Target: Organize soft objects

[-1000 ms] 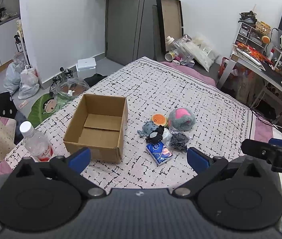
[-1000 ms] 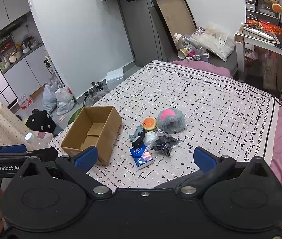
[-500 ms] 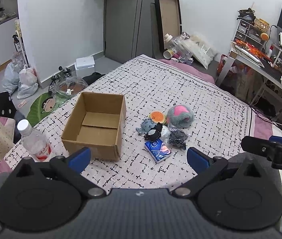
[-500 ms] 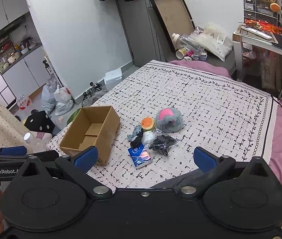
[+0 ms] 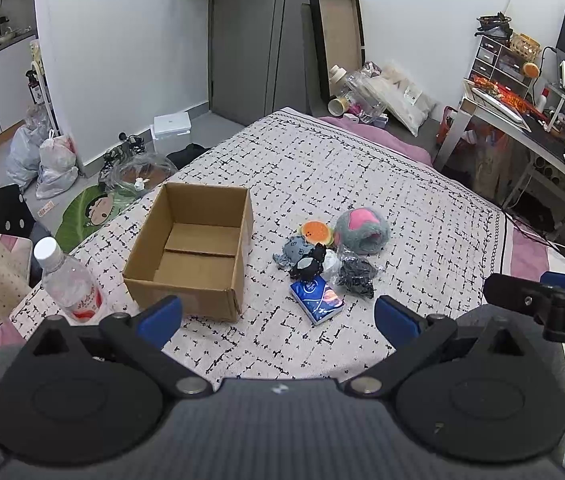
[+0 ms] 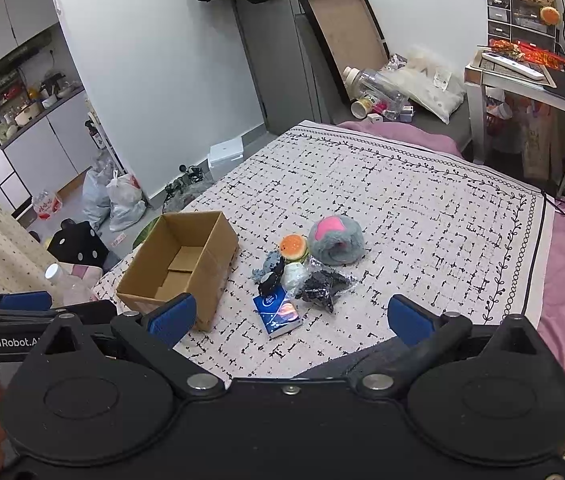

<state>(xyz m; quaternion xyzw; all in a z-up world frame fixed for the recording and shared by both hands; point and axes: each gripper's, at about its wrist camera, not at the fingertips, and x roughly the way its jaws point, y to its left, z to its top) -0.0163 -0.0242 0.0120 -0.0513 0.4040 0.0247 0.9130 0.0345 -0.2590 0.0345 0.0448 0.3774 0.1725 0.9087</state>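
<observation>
Spread wide and empty, both jaws should descend squarely over the fluffy grey-and-pink plush before lifting it into the open cardboard box.

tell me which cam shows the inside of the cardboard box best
The left wrist view: it looks down into the cardboard box, showing its bare floor and flaps. The right wrist view sees the box from the side, with its near wall hiding part of the floor.

Both wrist views look down from above the bed's near edge toward its far corner. Both share the cardboard box and toy pile, held well back.
</observation>
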